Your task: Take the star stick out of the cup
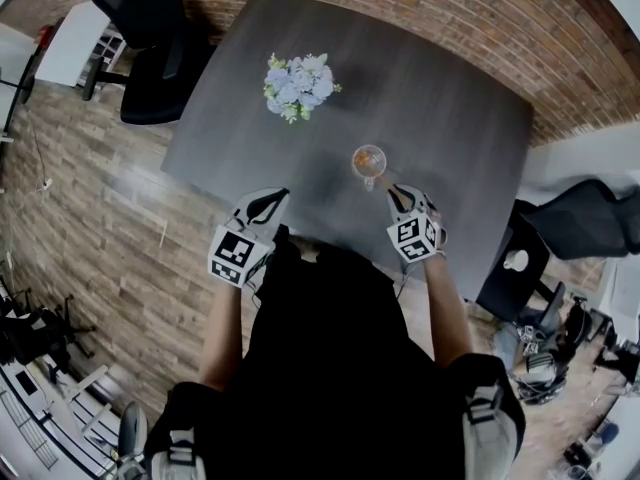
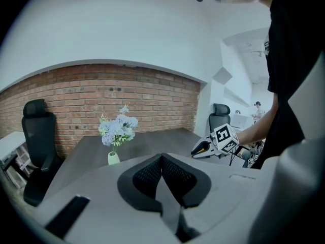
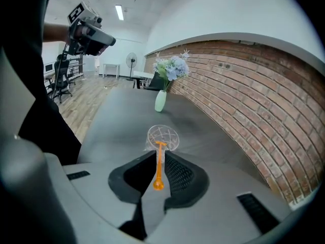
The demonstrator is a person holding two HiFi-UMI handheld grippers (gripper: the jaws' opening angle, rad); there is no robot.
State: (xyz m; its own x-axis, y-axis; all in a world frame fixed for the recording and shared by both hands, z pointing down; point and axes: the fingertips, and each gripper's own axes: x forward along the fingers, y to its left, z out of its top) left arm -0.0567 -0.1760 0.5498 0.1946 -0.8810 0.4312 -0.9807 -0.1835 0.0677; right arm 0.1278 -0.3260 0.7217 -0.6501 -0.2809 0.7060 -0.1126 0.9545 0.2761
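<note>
While left hand-held gripper (image 2: 162, 158) is closed (empty), right hand-held gripper (image 3: 161, 153) pinches star stick (image 3: 159, 165).

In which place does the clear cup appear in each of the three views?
Head view: the clear cup stands on the table right of centre, just ahead of the right gripper.
Left gripper view: not in it.
Right gripper view: centre, just beyond the jaws, which close on the star stick.
Shared landmark: the flower vase.
</note>
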